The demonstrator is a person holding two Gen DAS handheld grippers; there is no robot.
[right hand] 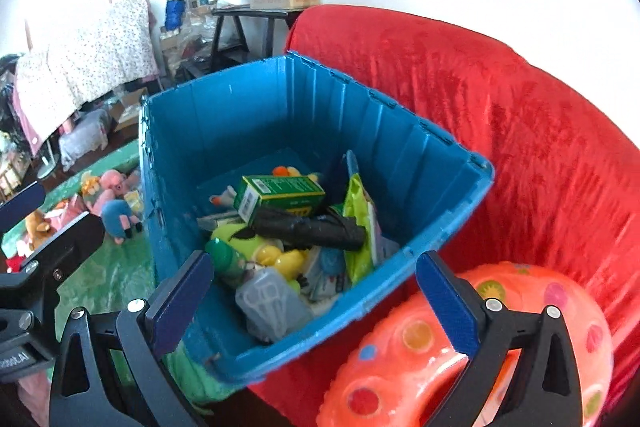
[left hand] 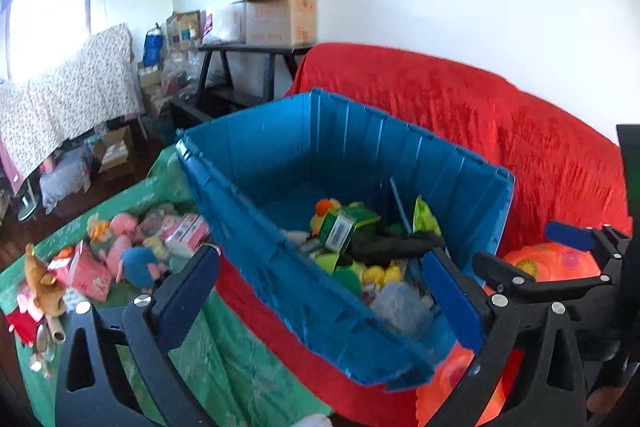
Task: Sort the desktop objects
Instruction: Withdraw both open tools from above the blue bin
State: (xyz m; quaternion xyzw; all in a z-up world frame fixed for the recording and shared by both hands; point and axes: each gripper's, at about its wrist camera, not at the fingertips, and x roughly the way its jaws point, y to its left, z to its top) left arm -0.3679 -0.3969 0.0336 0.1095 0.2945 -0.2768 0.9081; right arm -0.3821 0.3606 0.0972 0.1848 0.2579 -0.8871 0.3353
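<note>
Between my two hands, both claws stand spread wide with nothing in them. Past my left claw (left hand: 324,287) is the near wall of a blue crate (left hand: 280,259), whose rim runs between its dark blue pads (left hand: 452,303). My right claw (right hand: 316,301) hangs over the crate's near corner, above a grey clear case (right hand: 272,301). Inside the crate lie a green box (right hand: 280,197), a black folded umbrella (right hand: 312,231), yellow toys (right hand: 280,257) and a lime-green packet (right hand: 358,223). An orange inflatable ring (right hand: 404,343) lies just beside the crate on a red cloth (right hand: 520,131). Left of the crate, plush toys (left hand: 132,251) and pink cartons (left hand: 188,235) are scattered on a green sheet (left hand: 240,359).
</note>
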